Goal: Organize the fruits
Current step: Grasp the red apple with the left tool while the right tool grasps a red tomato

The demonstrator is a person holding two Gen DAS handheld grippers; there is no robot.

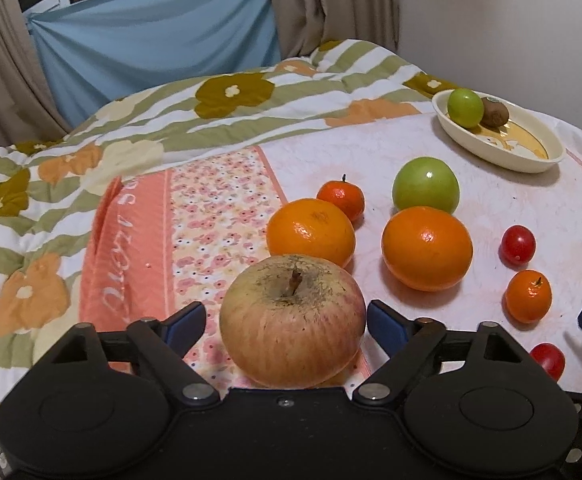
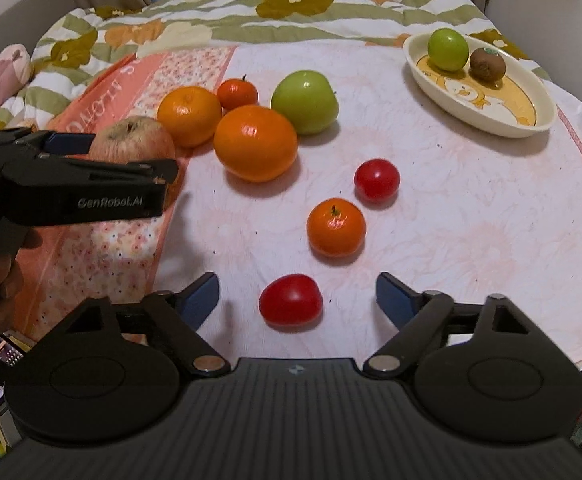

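Fruits lie scattered on the bed quilt (image 2: 451, 216). Nearest the left gripper (image 1: 287, 322), a russet apple (image 1: 293, 320) sits stem up between wide-open jaws, the right pad just touching or nearly so. The right gripper (image 2: 297, 298) holds nothing, its spread jaws flanking one red tomato (image 2: 291, 300). Beyond lie a second tomato (image 2: 377, 180), two mandarins, two oranges and a green apple (image 2: 305, 102). Farthest, the oval dish (image 2: 531, 126) holds one green fruit and one kiwi (image 2: 487, 64).
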